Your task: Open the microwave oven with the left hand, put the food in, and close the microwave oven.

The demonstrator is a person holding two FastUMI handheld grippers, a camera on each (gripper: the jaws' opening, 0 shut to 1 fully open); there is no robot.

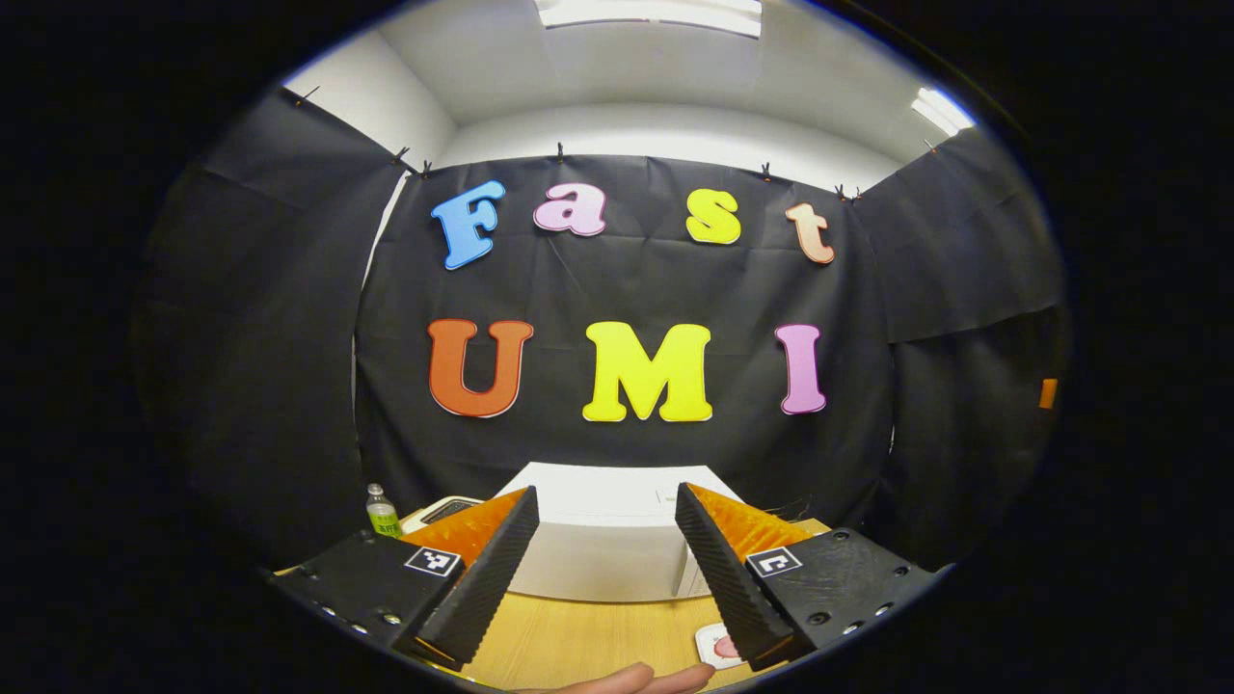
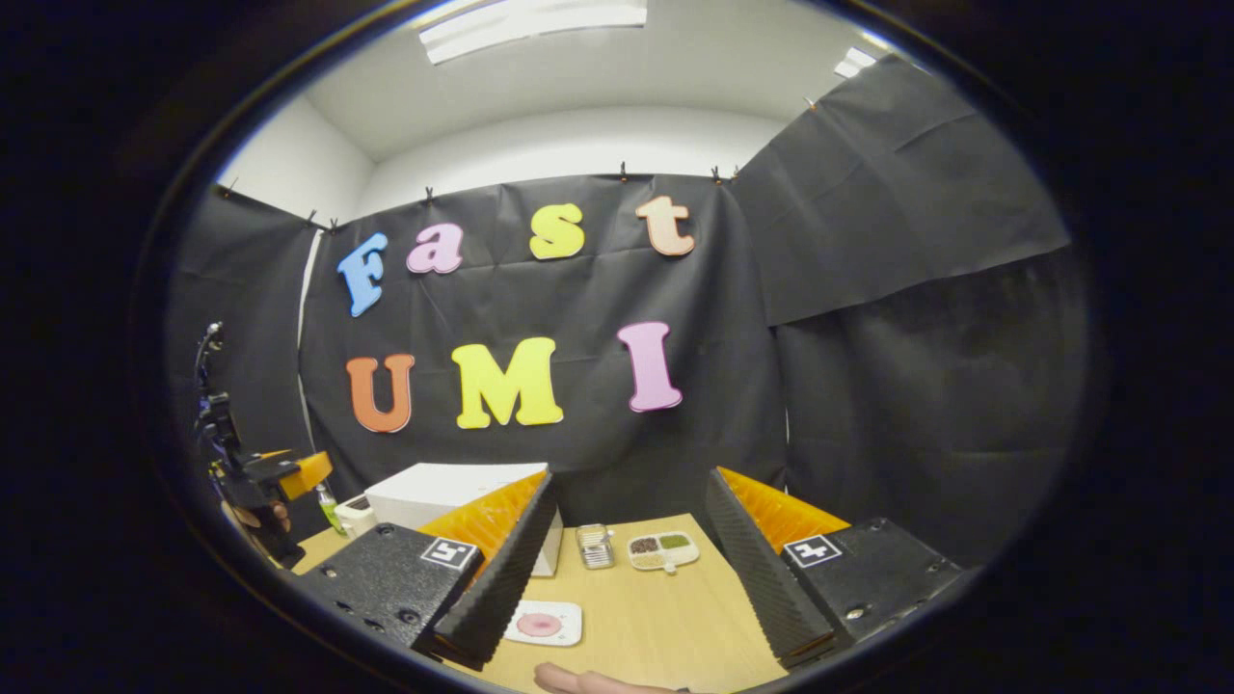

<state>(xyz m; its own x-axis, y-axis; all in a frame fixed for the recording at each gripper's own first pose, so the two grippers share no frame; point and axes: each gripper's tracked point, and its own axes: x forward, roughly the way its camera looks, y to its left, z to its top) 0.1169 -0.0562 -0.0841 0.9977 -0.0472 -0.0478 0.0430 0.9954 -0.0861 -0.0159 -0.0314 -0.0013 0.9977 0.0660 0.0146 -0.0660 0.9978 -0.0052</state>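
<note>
Two grippers hover above the wooden table (image 2: 665, 607), both with fingers spread wide and nothing between them. Starting at the far left of the left gripper view, a small green-labelled bottle (image 1: 383, 513) stands at the table's back left corner, with a pale appliance (image 1: 442, 509) just beside it. Next comes the white microwave oven (image 1: 603, 540), door closed, sitting at the back edge, framed right between the fingers of the left gripper (image 1: 603, 569). Low down near the front edge, a white plate with pink food (image 1: 718, 646) peeks out beside the right-hand finger, and a hand (image 1: 627, 680) rests at the very bottom.

Over to the right gripper view: the other gripper shows far left, the microwave sits back left, the plate lies near the front edge, touching nothing. Behind it, a small metal box (image 2: 595, 546) and a sectioned tray (image 2: 662, 550) sit side by side. The right gripper (image 2: 627, 588) hangs open above them.
</note>
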